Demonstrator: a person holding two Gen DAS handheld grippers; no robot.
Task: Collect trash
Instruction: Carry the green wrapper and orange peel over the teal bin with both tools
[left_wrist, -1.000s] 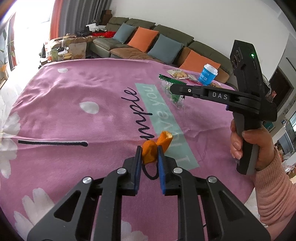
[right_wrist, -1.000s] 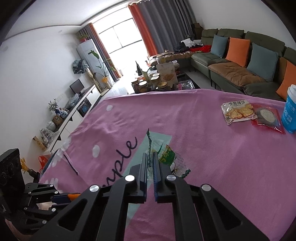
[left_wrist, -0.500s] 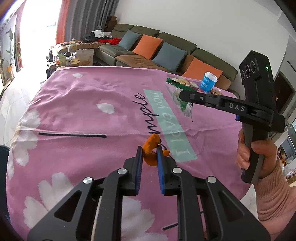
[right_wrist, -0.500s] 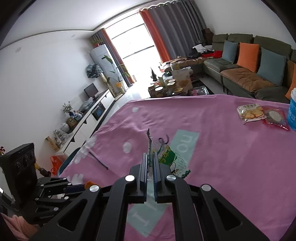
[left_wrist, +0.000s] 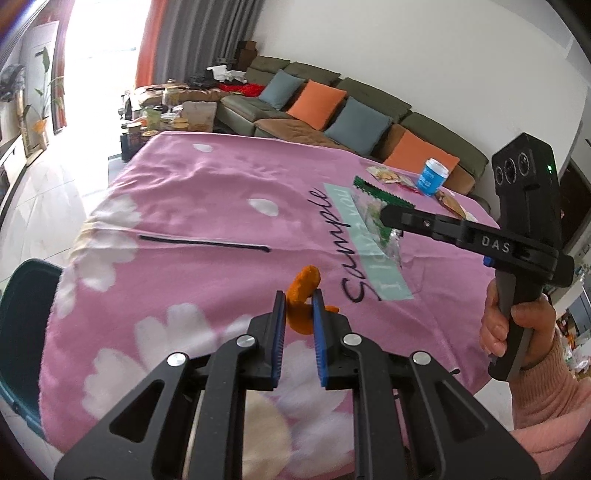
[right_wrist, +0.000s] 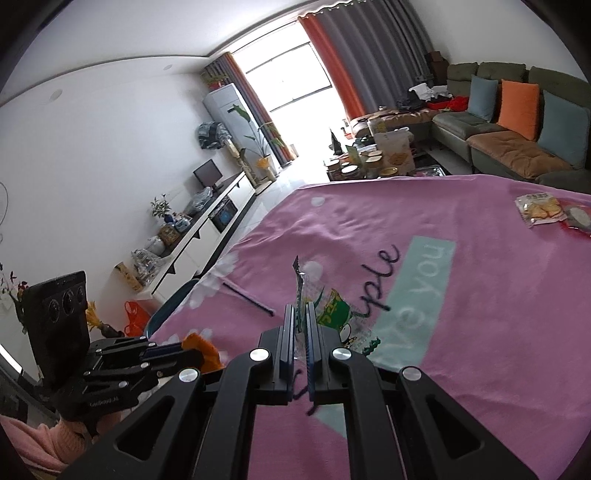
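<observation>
Curled, the orange peel (left_wrist: 301, 302) sits pinched; the wrapper (right_wrist: 332, 314) is crinkled.

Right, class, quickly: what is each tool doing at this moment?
Left tool: shut on the orange peel.
Right tool: shut on the clear snack wrapper.

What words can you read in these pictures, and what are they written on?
"DAS": white letters on the black right gripper.
"Sample": black script on the pink flowered blanket.
"you": white letters on the blanket's mint green stripe; its other words are partly hidden.
Print on the clear green-edged wrapper, blue paper cup and cracker packet: too blurred to read.
</observation>
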